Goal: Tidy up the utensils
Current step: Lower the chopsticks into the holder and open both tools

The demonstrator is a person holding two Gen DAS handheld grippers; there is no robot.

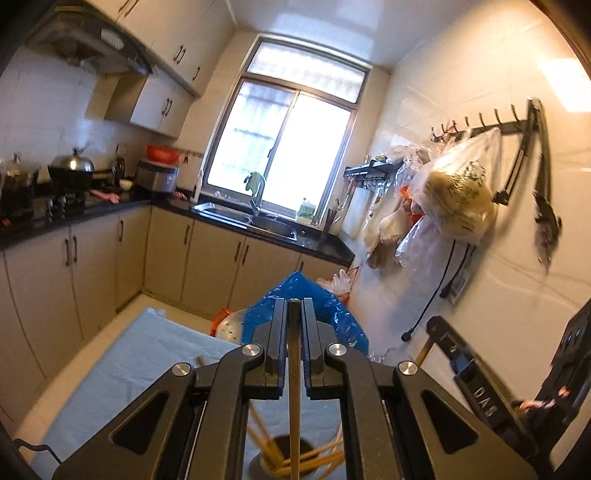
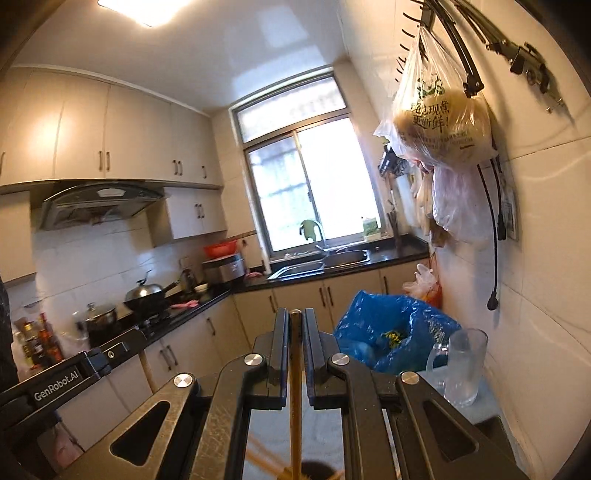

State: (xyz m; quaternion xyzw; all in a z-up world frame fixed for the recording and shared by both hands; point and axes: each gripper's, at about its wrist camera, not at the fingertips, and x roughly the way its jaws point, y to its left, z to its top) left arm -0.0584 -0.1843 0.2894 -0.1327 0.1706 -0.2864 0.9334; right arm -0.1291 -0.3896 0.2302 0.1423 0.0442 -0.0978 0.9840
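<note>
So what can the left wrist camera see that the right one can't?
Only the left view shows several loose wooden chopsticks fanned in a dark round holder. Only the right view shows a clear glass mug and the bright ceiling light. Both show a blue plastic bag, the window, and a chopstick clamped between shut jaws.

chopstick holder [image 1: 291, 458] cut off, loose chopsticks [image 1: 264, 443] blurred

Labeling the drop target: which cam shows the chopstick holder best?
Left wrist. The chopstick holder shows its dark opening with several chopsticks fanned inside, below the claw. Right wrist catches only a dark sliver of its rim at the frame's bottom edge.
</note>
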